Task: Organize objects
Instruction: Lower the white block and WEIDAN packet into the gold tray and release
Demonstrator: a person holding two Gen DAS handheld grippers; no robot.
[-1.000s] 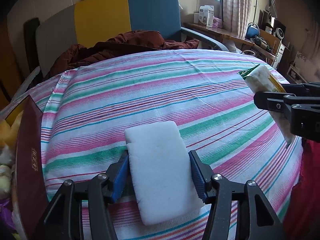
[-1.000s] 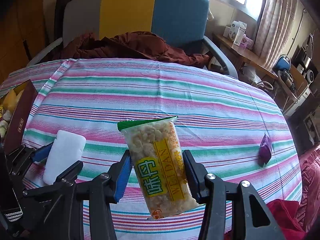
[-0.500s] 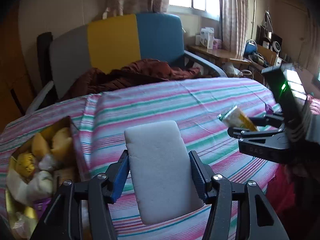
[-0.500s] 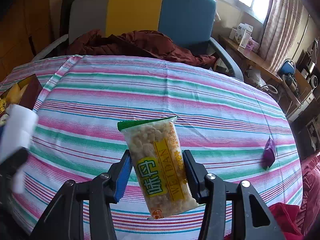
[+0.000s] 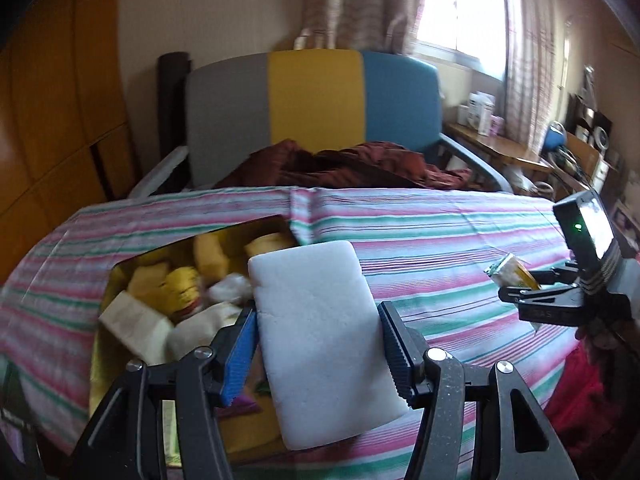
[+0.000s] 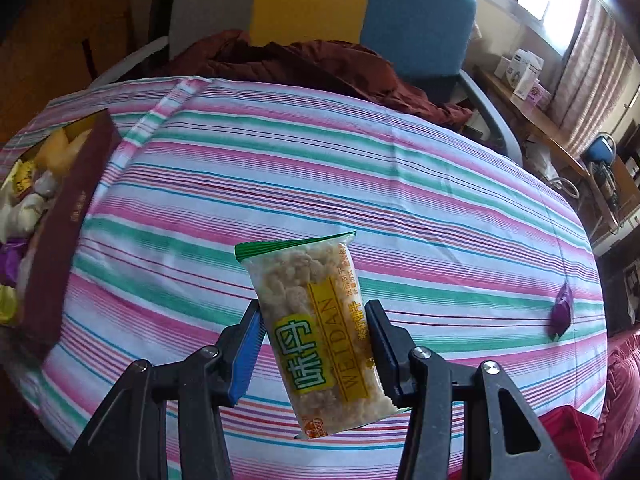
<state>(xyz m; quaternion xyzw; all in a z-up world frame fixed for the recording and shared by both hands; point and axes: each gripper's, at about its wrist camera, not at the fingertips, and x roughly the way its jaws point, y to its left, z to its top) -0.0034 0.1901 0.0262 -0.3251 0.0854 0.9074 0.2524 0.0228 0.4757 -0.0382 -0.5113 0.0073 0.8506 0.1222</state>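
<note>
Whereas a second ago it was held low over bare stripes, the left gripper [image 5: 318,346] now holds its white, matte, round-cornered rectangular pad [image 5: 320,332] above the open gold-lined box [image 5: 100,360] of wrapped snacks at the striped-cloth surface's [image 6: 360,168] left edge. The right gripper [image 6: 314,346] is clamped on a clear crinkled snack packet [image 6: 316,328], yellow label reading "WEIDAN", over the near edge.

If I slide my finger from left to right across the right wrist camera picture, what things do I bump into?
Box of snacks → snack packet clamped in the right gripper → small purple packet lying on the striped cloth.
</note>
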